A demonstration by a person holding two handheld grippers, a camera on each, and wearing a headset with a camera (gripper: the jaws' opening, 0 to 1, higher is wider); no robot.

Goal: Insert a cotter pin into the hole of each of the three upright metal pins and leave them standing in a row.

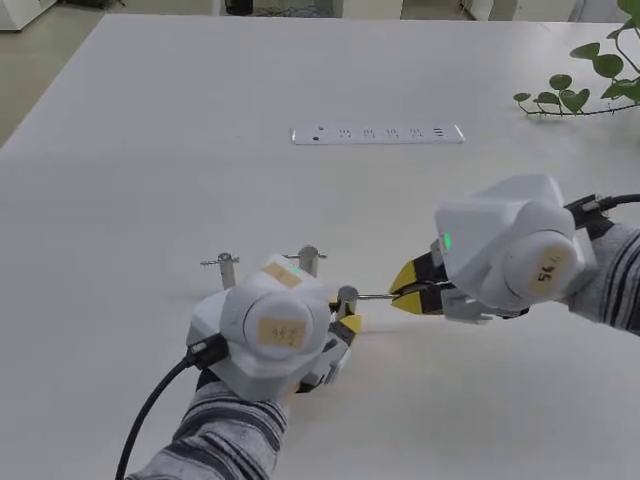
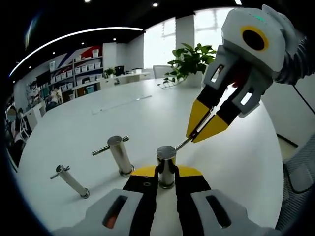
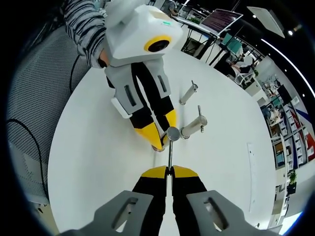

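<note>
Cotter pin (image 2: 186,141): thin wire, pinched at its rear end between the shut yellow tips of the right gripper (image 2: 193,137). Its front end is at the head of the nearest metal pin (image 2: 166,162). Cannot tell whether the tip sits inside the cross-hole or only rests against the side. The pin stands on the white table (image 1: 150,150), lower shaft clamped by the left gripper (image 3: 162,130), jaws narrow around it. Likely trouble from here: if the wire is off the hole's line, a push would bend it or make it skid off the round head. A sideways shove could tip the pin in the clamp, or swing it into its neighbour just beside it. A twist of the clamp would turn the hole away from the wire. The cotter pin lies about level, long axis along the table top, pointing from the right gripper leftward at the pin's head. The pin's long axis is vertical, head up. Just beyond, to the left: middle pin (image 1: 308,260) and far pin (image 1: 226,268), both upright, each with a wire through its head, making a rough row of three. Well apart: a power strip (image 1: 378,134) and a plant (image 1: 590,85) at the table's far right.
</note>
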